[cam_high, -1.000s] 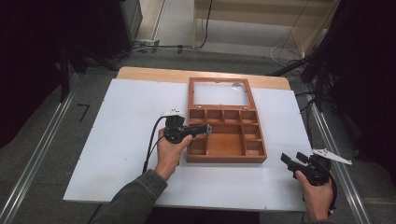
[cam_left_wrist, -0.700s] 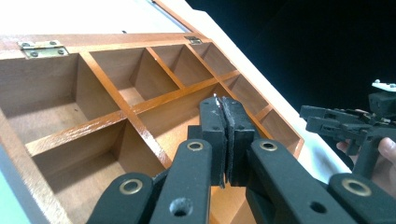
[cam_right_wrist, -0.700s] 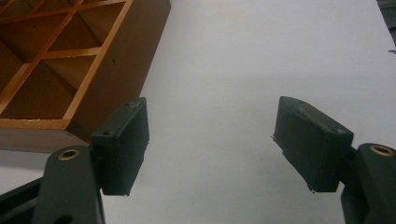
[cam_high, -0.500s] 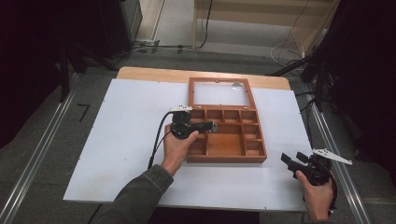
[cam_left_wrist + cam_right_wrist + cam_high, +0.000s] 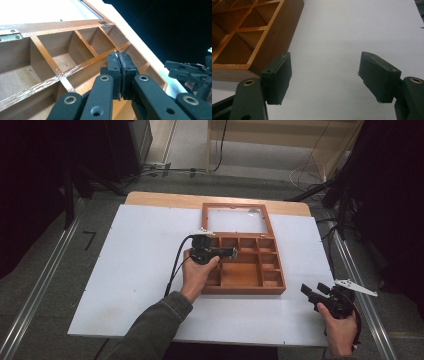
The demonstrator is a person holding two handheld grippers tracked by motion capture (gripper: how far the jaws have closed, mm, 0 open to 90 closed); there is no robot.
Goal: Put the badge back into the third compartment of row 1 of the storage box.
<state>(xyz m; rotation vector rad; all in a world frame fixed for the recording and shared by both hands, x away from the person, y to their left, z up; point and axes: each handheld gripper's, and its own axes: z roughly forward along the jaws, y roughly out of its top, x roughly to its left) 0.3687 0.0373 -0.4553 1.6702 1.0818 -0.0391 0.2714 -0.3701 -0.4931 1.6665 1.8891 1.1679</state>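
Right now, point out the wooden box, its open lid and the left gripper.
wooden box (image 5: 244, 291): high view, near front wall.
lid (image 5: 207, 219): high view, left side of the frame.
left gripper (image 5: 120, 61): left gripper view, tips of the closed jaws.

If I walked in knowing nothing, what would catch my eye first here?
Most likely the open wooden compartment box at the middle of the white table, its glass-paned lid laid flat behind it. Next, the left gripper, held over the box's left compartments with its fingers pressed together on nothing. Last, the right gripper at the table's near right edge, fingers spread wide over bare white surface.
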